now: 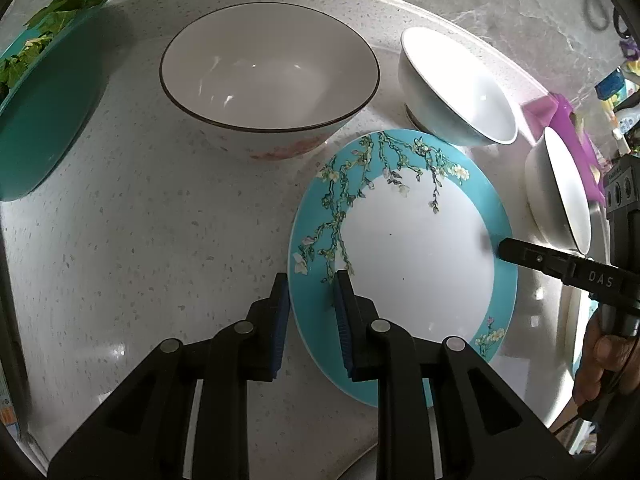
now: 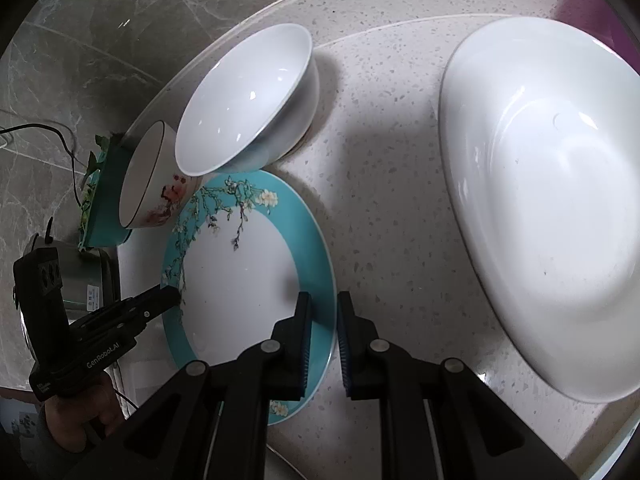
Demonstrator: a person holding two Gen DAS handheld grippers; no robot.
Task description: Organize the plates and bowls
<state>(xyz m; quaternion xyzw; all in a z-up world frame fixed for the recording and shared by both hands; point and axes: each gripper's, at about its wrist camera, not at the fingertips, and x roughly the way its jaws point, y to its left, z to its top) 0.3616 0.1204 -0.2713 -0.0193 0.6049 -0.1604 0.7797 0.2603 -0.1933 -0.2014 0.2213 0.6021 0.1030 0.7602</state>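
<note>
Both my tongs were clamped on opposite edges of the turquoise blossom plate [image 1: 416, 264] as it lay flat on the speckled worktop [image 1: 140, 220], low and right of centre in the left wrist view. My left tongs [image 1: 310, 300] had narrowed to a slim gap with the plate's left rim between the blue pads [image 1: 342, 320], one finger over the plate and one outside it. My right tongs [image 2: 322, 324] pinched the rim on the far side the same way, nearly closed; whether either pair pressed firmly enough to carry the weight I could not tell.

A dark-rimmed bowl with a pink flower print [image 1: 270, 76] stood above centre, a plain white bowl [image 1: 452, 84] at upper right just beyond the plate, another dark-rimmed bowl [image 1: 560, 192] at the right edge. A large white oval dish [image 2: 548, 200] filled the right of the right wrist view, and a teal tray of leaves [image 1: 44, 92] sat at upper left.

I judged the step to be the two-handed pick-up of the plate, not yet off the worktop. The next move called for an even lift by both hands, kept level and clear of the white bowl.
</note>
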